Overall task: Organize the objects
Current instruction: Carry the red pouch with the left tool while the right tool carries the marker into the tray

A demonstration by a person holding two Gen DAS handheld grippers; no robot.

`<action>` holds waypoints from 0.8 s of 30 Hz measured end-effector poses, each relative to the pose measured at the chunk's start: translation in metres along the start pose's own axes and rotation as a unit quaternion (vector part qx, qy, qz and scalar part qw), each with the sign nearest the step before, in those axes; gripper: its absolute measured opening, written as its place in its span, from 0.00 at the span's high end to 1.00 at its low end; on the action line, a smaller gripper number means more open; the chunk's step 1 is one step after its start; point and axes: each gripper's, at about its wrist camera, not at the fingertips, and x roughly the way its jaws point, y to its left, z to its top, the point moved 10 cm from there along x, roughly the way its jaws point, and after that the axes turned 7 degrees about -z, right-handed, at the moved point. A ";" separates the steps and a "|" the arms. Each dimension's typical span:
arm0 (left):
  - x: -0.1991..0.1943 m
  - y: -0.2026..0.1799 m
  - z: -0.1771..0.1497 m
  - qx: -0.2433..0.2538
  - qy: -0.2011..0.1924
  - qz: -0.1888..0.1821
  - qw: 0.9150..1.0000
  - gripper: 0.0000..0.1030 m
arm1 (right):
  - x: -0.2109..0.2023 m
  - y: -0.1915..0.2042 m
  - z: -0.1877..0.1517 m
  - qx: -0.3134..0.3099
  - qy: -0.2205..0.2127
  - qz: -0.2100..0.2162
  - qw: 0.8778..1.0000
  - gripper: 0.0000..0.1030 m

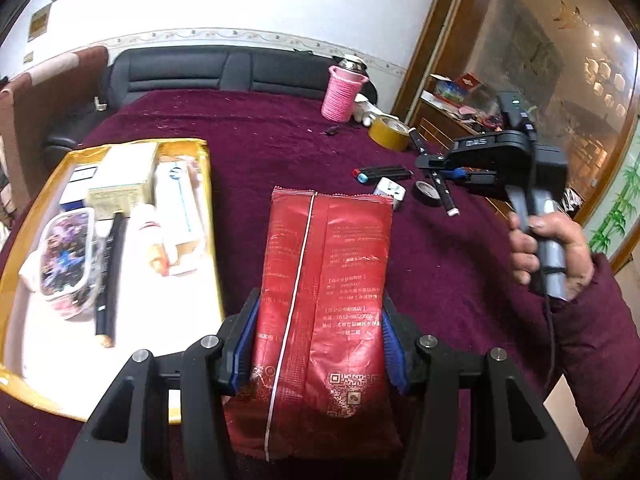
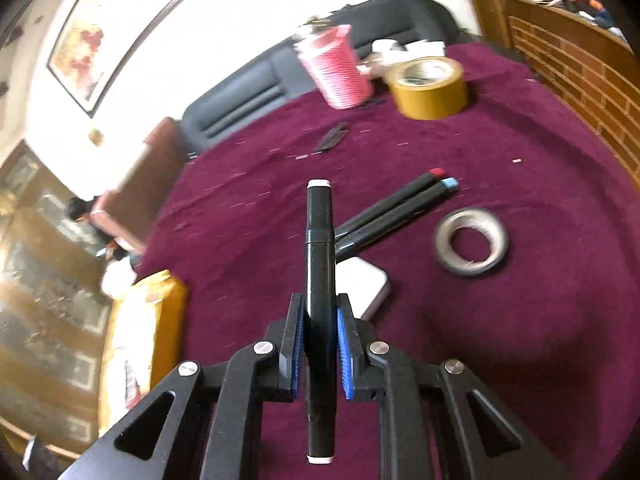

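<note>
My left gripper (image 1: 320, 312) is shut on a red foil packet (image 1: 328, 264) and holds it above the maroon cloth, just right of a gold-rimmed tray (image 1: 212, 216) that holds boxes, a tin and a pen. My right gripper (image 2: 319, 312) is shut on a black marker with white ends (image 2: 319, 240), held above the table. That gripper also shows in the left wrist view (image 1: 448, 162) at the right, with the marker (image 1: 444, 194) hanging from it.
On the maroon table lie two markers with red and blue caps (image 2: 400, 208), a grey tape ring (image 2: 472, 242), a white adapter (image 2: 362, 284), a yellow tape roll (image 2: 430, 88) and a pink-sleeved flask (image 2: 338, 70). A dark sofa (image 1: 208, 72) stands behind.
</note>
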 end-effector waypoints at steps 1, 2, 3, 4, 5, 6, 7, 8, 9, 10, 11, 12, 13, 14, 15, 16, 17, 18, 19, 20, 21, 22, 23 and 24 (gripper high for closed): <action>-0.006 0.005 -0.001 -0.005 -0.005 0.006 1.000 0.49 | -0.002 0.011 -0.006 -0.004 0.005 0.013 1.000 0.84; -0.011 0.010 -0.001 -0.009 -0.009 0.011 1.000 0.49 | -0.003 0.027 -0.013 -0.009 0.012 0.029 0.999 0.84; -0.018 0.017 -0.002 -0.015 -0.015 0.018 1.000 0.49 | -0.003 0.037 -0.019 -0.012 0.017 0.039 0.999 0.84; -0.024 0.025 -0.003 -0.022 -0.020 0.027 0.999 0.49 | -0.003 0.049 -0.026 -0.017 0.023 0.050 0.998 0.84; -0.029 0.033 -0.003 -0.028 -0.023 0.035 0.999 0.49 | -0.002 0.064 -0.035 -0.024 0.031 0.061 0.997 0.84; -0.035 0.042 -0.005 -0.037 -0.027 0.044 0.998 0.49 | 0.000 0.077 -0.043 -0.031 0.038 0.071 0.996 0.84; -0.040 0.051 -0.006 -0.044 -0.029 0.054 0.997 0.49 | 0.001 0.090 -0.051 -0.037 0.044 0.079 0.995 0.84; -0.045 0.058 -0.009 -0.052 -0.029 0.063 0.996 0.49 | 0.004 0.109 -0.062 -0.048 0.054 0.091 0.993 0.84; -0.048 0.067 -0.011 -0.061 -0.029 0.072 0.995 0.49 | 0.006 0.119 -0.070 -0.054 0.061 0.099 0.992 0.84; -0.050 0.076 -0.013 -0.068 -0.028 0.080 0.994 0.49 | 0.008 0.132 -0.079 -0.060 0.068 0.108 0.990 0.84; -0.052 0.084 -0.016 -0.074 -0.027 0.087 0.993 0.49 | 0.011 0.146 -0.088 -0.067 0.077 0.117 0.988 0.84; -0.054 0.091 -0.018 -0.080 -0.026 0.094 0.992 0.49 | 0.014 0.159 -0.097 -0.074 0.085 0.124 0.986 0.84; -0.056 0.098 -0.020 -0.086 -0.026 0.100 0.991 0.49 | 0.017 0.170 -0.106 -0.081 0.092 0.131 0.984 0.84; -0.057 0.104 -0.022 -0.092 -0.026 0.104 0.990 0.49 | 0.021 0.182 -0.114 -0.089 0.099 0.135 0.982 0.84; -0.056 0.109 -0.023 -0.097 -0.026 0.107 0.989 0.49 | 0.025 0.193 -0.122 -0.094 0.106 0.140 0.980 0.84; -0.055 0.112 -0.022 -0.099 -0.027 0.110 0.989 0.49 | 0.029 0.202 -0.129 -0.098 0.113 0.144 0.978 0.84; -0.055 0.115 -0.022 -0.101 -0.027 0.113 0.988 0.49 | 0.034 0.210 -0.136 -0.101 0.120 0.148 0.976 0.84; -0.054 0.117 -0.021 -0.103 -0.028 0.114 0.988 0.49 | 0.038 0.218 -0.143 -0.104 0.126 0.150 0.975 0.84; -0.054 0.119 -0.020 -0.105 -0.029 0.116 0.987 0.49 | 0.043 0.225 -0.150 -0.106 0.132 0.151 0.974 0.84; -0.053 0.120 -0.019 -0.106 -0.030 0.116 0.987 0.49 | 0.046 0.229 -0.155 -0.106 0.136 0.151 0.973 0.84; -0.050 0.122 -0.017 -0.108 -0.030 0.115 0.987 0.49 | 0.051 0.235 -0.159 -0.107 0.141 0.151 0.973 0.84; -0.045 0.124 -0.015 -0.110 -0.028 0.111 0.987 0.49 | 0.056 0.239 -0.165 -0.109 0.146 0.149 0.972 0.84; -0.041 0.126 -0.014 -0.112 -0.026 0.107 0.988 0.49 | 0.059 0.242 -0.167 -0.111 0.146 0.145 0.972 0.84; -0.038 0.126 -0.013 -0.114 -0.025 0.105 0.988 0.49 | 0.063 0.240 -0.167 -0.113 0.145 0.138 0.973 0.84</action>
